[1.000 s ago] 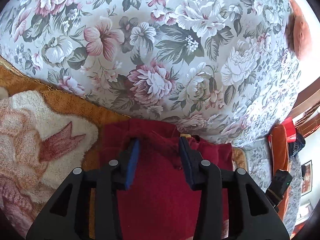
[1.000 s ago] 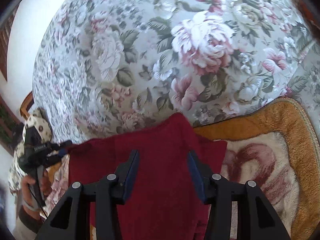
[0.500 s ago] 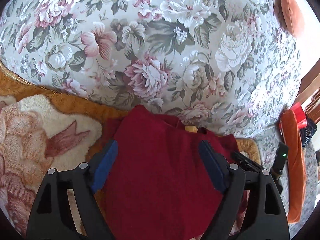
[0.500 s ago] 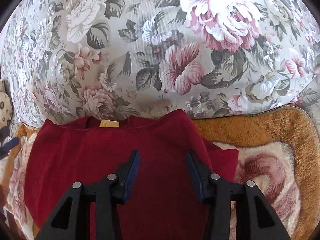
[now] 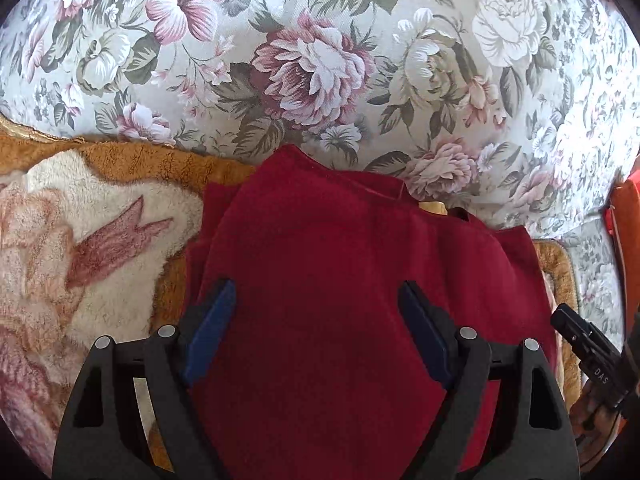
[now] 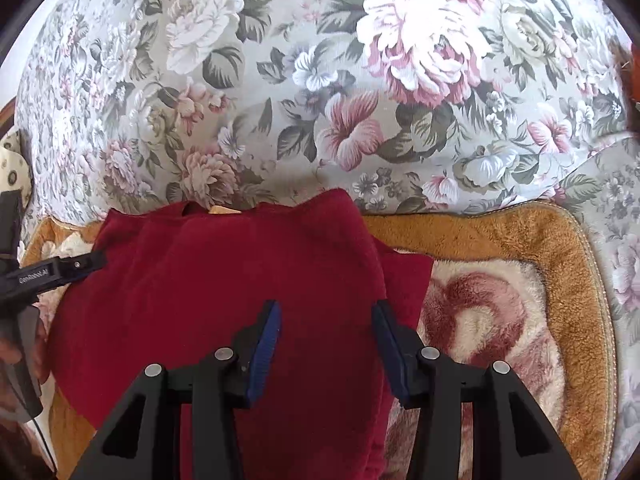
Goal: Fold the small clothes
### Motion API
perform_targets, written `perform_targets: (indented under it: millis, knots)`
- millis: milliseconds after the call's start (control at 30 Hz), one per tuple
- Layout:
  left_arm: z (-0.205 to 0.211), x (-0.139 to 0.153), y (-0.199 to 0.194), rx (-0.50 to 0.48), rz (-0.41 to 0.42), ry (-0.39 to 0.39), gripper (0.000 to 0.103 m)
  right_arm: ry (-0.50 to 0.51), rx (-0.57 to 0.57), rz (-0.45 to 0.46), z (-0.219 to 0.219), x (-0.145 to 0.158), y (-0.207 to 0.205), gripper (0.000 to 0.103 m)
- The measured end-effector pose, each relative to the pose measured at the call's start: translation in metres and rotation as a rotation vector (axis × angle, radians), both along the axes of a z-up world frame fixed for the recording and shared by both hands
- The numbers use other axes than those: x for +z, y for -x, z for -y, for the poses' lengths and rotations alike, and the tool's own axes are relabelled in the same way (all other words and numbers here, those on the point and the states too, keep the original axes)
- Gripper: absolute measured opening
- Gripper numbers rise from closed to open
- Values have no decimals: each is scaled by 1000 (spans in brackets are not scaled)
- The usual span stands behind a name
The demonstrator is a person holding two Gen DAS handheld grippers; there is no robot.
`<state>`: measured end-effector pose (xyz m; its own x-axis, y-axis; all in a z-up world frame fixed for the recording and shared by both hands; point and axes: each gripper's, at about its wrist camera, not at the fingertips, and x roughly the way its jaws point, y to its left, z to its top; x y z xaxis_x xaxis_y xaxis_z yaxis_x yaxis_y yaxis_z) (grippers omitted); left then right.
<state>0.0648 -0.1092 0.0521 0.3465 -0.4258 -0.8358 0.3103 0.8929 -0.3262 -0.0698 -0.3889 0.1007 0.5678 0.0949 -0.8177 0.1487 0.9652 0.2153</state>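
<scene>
A dark red fleece garment (image 5: pixel 340 280) lies folded on a plush orange and cream blanket (image 5: pixel 80 240), its collar with a tan label (image 5: pixel 434 208) toward the floral backrest. My left gripper (image 5: pixel 316 296) is open wide and empty, just above the garment's middle. In the right wrist view the same garment (image 6: pixel 224 280) fills the lower left. My right gripper (image 6: pixel 326 314) is open and empty above the garment's right edge. The left gripper (image 6: pixel 60 270) shows at that view's left edge, and the right gripper's body (image 5: pixel 588 352) at the left view's right edge.
A floral sofa backrest (image 5: pixel 320 60) rises right behind the garment. The blanket (image 6: pixel 500 300) spreads to the right of the garment. An orange cushion (image 5: pixel 626 232) sits at the far right of the left wrist view.
My left gripper has opened wide and let go of the garment's top fold, which now lies flat. Both grippers have moved closer to the backrest and lower over the garment.
</scene>
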Motion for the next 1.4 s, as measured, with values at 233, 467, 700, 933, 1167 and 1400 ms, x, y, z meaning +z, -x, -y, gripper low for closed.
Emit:
perform_targets:
  millis: [233, 467, 700, 933, 1167, 1400]
  knots:
    - [-45, 28, 71, 3, 20, 81, 83, -69, -19, 8, 8, 16, 84, 47]
    - [-59, -6, 106, 47, -38, 3, 83, -52, 31, -65, -8, -19, 107, 14]
    - [-63, -11, 104, 45, -23, -18, 83, -16, -33, -106, -11, -11, 114, 14]
    - [-64, 12, 105, 66, 64, 18, 83, -76, 45, 8, -41, 30, 87, 19]
    - [-48, 8, 96, 57, 93, -42, 83, -76, 96, -35, -74, 9, 11, 20]
    - [-34, 1, 90, 30, 87, -60, 83, -36, 121, -60, -99, -6, -38, 20]
